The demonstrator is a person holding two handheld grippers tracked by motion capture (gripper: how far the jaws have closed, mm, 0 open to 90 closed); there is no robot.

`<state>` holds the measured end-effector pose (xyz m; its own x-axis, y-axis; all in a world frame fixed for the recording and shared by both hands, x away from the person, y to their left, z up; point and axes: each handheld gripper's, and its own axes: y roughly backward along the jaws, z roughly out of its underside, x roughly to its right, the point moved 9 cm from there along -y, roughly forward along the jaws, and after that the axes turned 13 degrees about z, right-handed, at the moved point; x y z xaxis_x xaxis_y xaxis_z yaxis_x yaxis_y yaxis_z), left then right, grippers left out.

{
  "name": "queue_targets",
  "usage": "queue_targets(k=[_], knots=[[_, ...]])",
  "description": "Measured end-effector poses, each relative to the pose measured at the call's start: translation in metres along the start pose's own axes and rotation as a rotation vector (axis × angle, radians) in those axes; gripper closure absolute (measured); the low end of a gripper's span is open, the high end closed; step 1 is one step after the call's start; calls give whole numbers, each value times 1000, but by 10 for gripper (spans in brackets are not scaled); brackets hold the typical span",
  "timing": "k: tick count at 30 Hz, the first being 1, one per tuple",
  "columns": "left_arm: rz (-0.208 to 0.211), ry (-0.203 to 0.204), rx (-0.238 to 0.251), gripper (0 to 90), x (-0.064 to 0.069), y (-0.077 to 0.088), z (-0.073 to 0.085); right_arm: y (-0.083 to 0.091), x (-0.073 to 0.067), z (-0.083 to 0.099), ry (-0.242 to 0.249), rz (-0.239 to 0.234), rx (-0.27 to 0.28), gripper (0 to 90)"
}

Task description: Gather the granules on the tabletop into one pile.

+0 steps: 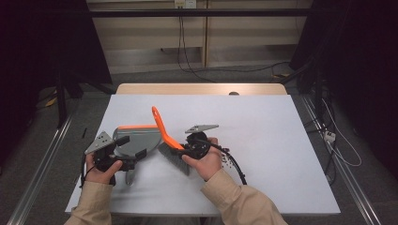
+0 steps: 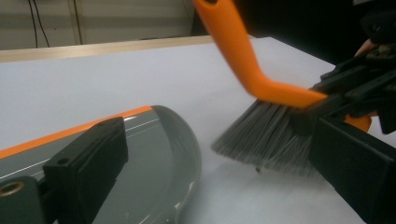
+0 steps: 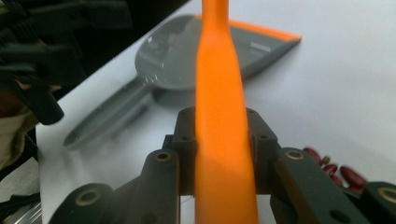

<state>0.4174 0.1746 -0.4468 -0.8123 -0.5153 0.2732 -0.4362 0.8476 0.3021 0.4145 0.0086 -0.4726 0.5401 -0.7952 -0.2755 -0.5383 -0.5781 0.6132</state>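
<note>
Both jaws clamped, right gripper (image 3: 219,140) on brush (image 3: 219,93)

Brush (image 3: 219,116) handle blurred and cut by the top edge in the right gripper view; beans (image 3: 336,172) partly hidden behind jaws

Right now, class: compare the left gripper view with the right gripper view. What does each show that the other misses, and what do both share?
Left gripper view alone: the brush's grey bristles resting on the white table, and the bend in its handle.

Right gripper view alone: dark red beans on the table beside the right gripper, whose jaws are shut on the brush handle, and the dustpan's long grey handle.

Both: the orange brush handle, the grey dustpan with its orange edge, and the white tabletop.
</note>
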Motion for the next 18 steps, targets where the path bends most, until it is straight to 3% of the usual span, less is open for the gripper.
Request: queue_targets(k=[2,4,6,10,18], knots=[[-1,-5,-5,47,0,0,0,-6,4,8,-9,21,-40,711],[-1,0,-3,47,0,-1,0,-9,13,12,4,77,-49,711],[-1,-1,-6,47,0,-1,1,-8,20,12,-30,80,-64,711],[1,-6,-8,47,0,-1,1,-4,32,12,-37,119,-71,710],[2,-7,-10,47,1,-2,1,8,57,16,-88,151,-67,710]])
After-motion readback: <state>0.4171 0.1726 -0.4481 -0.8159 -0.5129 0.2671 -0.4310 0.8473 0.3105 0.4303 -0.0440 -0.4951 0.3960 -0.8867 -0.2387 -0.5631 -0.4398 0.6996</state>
